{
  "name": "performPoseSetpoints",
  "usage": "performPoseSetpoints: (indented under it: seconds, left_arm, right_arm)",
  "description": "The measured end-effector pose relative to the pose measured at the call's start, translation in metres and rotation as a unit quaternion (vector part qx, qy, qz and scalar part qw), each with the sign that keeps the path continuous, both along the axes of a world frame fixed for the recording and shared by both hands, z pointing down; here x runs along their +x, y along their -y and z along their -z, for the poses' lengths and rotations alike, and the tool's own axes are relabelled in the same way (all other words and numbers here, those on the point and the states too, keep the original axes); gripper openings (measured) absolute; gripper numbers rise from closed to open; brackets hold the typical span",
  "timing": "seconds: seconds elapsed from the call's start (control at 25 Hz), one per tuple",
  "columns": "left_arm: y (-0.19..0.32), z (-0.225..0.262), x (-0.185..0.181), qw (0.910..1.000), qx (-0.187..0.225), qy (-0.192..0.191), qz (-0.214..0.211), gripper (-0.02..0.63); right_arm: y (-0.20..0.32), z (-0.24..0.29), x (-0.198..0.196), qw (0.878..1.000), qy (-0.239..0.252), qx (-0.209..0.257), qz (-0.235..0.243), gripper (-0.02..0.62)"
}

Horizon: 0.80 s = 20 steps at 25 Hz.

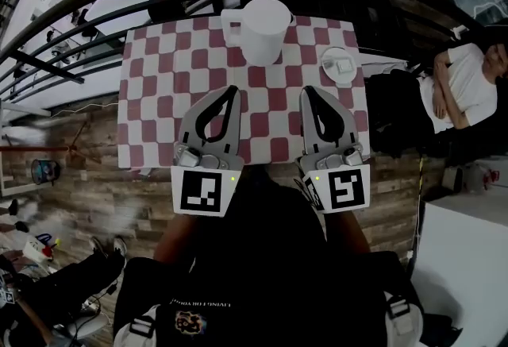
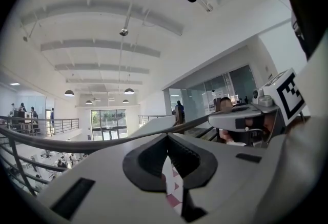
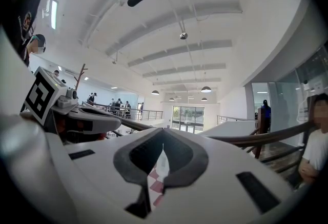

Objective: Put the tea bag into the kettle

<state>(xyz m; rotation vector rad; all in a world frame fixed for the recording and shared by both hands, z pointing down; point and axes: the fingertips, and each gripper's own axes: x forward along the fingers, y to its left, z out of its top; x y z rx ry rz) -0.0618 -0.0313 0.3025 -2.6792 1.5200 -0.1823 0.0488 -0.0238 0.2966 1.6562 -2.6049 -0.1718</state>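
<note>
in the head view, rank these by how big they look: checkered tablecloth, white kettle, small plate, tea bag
1. checkered tablecloth
2. white kettle
3. small plate
4. tea bag
The kettle's top is nearer the camera, but the differences are plain.

The small white thing (image 1: 344, 65) on the saucer (image 1: 327, 72) is too small to name — a flat square. The lid of the kettle (image 1: 264, 29) cannot be told from its body. In their own views the left gripper (image 2: 166, 137) and right gripper (image 3: 163, 146) hide all but a sliver of checked tablecloth (image 2: 173, 189); the head view's right edge cuts off a seated person (image 1: 464, 87).
</note>
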Motion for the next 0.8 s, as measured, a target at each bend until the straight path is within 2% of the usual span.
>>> performPoseSetpoints:
  seconds: [0.36, 0.8]
  left_arm:
    - [-0.058, 0.022, -0.006, 0.9998, -0.003, -0.017, -0.004, 0.003]
    - [-0.122, 0.021, -0.017, 1.0000, -0.003, -0.002, -0.007, 0.003]
  right_arm:
    - [-0.063, 0.040, -0.008, 0.999, 0.004, 0.042, 0.002, 0.015]
    - [-0.121, 0.026, -0.019, 1.000, 0.014, 0.005, 0.000, 0.014]
